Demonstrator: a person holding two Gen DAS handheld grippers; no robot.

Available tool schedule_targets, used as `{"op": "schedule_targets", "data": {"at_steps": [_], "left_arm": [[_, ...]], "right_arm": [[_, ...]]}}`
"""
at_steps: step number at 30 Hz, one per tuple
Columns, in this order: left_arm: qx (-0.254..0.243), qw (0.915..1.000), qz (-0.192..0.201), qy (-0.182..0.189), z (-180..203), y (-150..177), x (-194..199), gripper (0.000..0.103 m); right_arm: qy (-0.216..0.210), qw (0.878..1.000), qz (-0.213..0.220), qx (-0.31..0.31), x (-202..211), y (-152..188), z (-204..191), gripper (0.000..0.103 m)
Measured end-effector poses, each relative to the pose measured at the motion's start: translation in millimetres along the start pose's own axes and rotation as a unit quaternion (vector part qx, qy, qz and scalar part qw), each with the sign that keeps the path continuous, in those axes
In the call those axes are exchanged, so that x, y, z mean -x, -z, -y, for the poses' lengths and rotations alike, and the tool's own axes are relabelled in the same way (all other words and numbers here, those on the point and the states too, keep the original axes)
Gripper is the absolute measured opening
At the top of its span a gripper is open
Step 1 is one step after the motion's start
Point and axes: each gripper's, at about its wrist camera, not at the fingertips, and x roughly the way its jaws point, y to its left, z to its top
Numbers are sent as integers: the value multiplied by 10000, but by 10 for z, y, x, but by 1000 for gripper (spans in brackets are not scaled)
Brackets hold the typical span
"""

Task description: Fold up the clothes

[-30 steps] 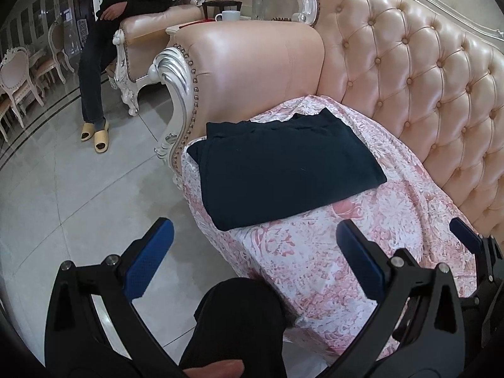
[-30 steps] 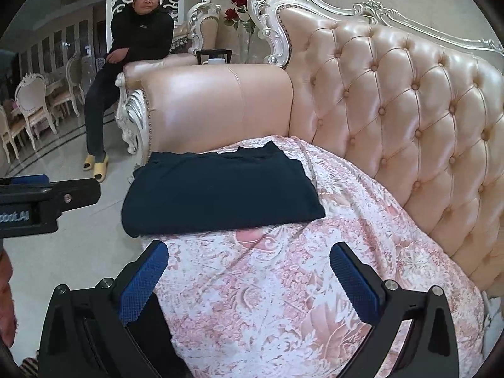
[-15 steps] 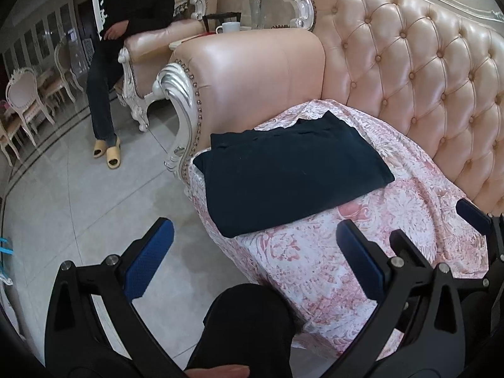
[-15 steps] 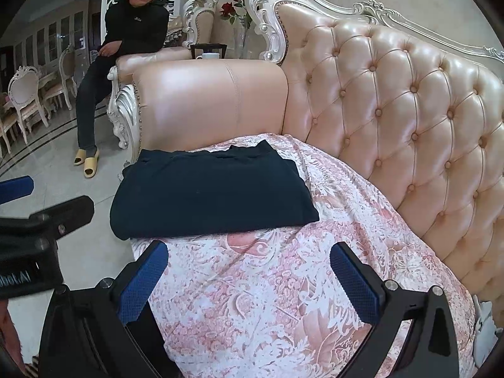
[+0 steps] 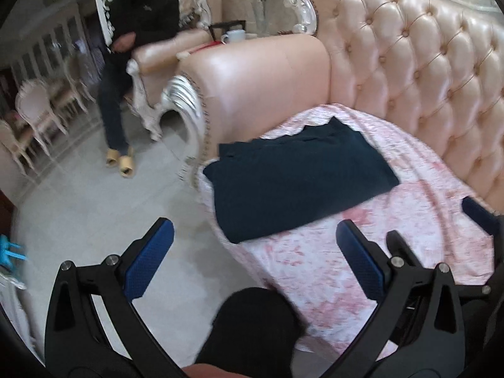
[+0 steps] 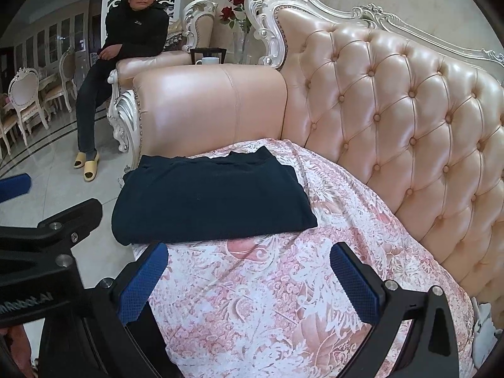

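Two views cover the scene.

Left wrist view: the left gripper (image 5: 253,258) has its jaws spread wide, with nothing between the blue pads (image 5: 148,261). It hangs over the floor (image 5: 94,220) and the front edge of the sofa (image 5: 425,78). The garment (image 5: 299,182), dark and folded into a flat rectangle, lies ahead of the gripper, well clear of both fingers. It rests on a pink floral cover (image 5: 393,236) spread over the sofa seat, close to the armrest (image 5: 261,88). The garment's near corner lies between the two fingertips as seen, but beyond them. A dark-clad knee (image 5: 255,324) shows low between the fingers. Part of the right gripper (image 5: 478,214) enters at the right edge. This view is blurred. A seated person (image 5: 138,47) occupies a chair in the background.

Right wrist view: the right gripper (image 6: 247,271) is likewise wide apart and empty, its pads (image 6: 356,283) over the cover (image 6: 283,299). The garment (image 6: 211,198) lies ahead and slightly left, not touched; its near edge sits just beyond the left fingertip. It lies flat beside the armrest (image 6: 208,110), apart from the tufted backrest (image 6: 409,110). The left gripper (image 6: 47,230) shows at the left edge, over the floor (image 6: 47,189). The person (image 6: 126,47) sits beyond the armrest, near a cup (image 6: 209,60) and roses (image 6: 236,0).
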Motion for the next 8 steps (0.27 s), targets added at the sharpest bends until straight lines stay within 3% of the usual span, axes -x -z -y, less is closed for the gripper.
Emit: {"op": "schedule_targets", "data": {"at_steps": [4, 8], "left_arm": [[131, 9993, -6, 357, -9, 27, -14, 103], [19, 9995, 164, 253, 29, 37, 33, 103]], "right_arm": [[0, 10000, 0, -4, 4, 2, 7, 103], [0, 10000, -6, -16, 6, 10, 13, 103]]}}
